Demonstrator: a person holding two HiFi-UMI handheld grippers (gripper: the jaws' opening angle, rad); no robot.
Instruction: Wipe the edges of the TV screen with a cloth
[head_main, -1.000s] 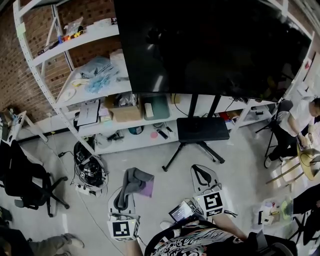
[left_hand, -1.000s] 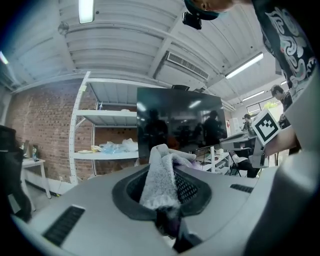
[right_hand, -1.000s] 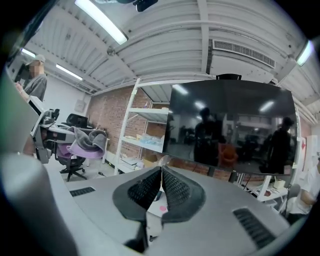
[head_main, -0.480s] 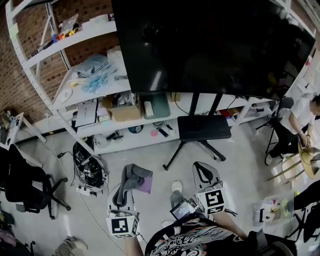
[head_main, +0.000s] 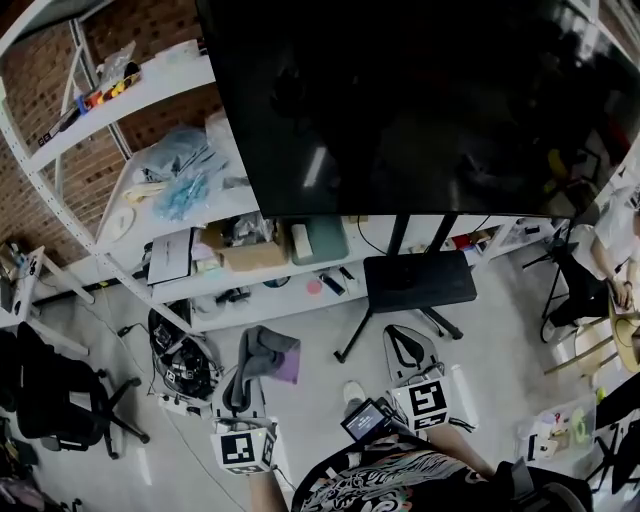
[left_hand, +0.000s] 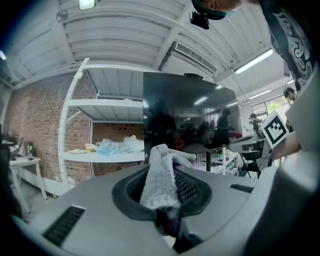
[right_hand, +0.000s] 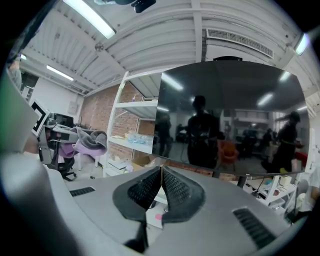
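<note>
Cloth (head_main: 268, 352) first: grey towelling on top, a purple layer beneath, and it's pinched in the left gripper (head_main: 250, 375), low in the head view and well apart from the TV screen (head_main: 420, 100). In the left gripper view the jaws are clamped tight on it. The grey fold stands up out of the pads and flops to one side, with a dark purple scrap showing down at the root. Beyond the fold the dark panel stands ahead, and nothing touches it.

Over to the right gripper (head_main: 403, 342), held just beside the person's body at the bottom of the head view. Its own view shows both ribbed pads pressed together, tips meeting, nothing between them. That gripper faces the screen too, and the glossy black glass mirrors ceiling lights and standing figures.

The screen fills the top of the head view, big, black and unlit. It is carried on a black stand with a flat black tray (head_main: 418, 280) under the lower edge and splayed legs on the pale floor. To its left runs white shelving (head_main: 170, 80) against a brick wall (head_main: 40, 170). One shelf holds clear plastic bags (head_main: 180, 165), and a cardboard box (head_main: 250, 250) sits on the shelf below. A black office chair (head_main: 45, 385) stands at the far left, well clear of both grippers.
</note>
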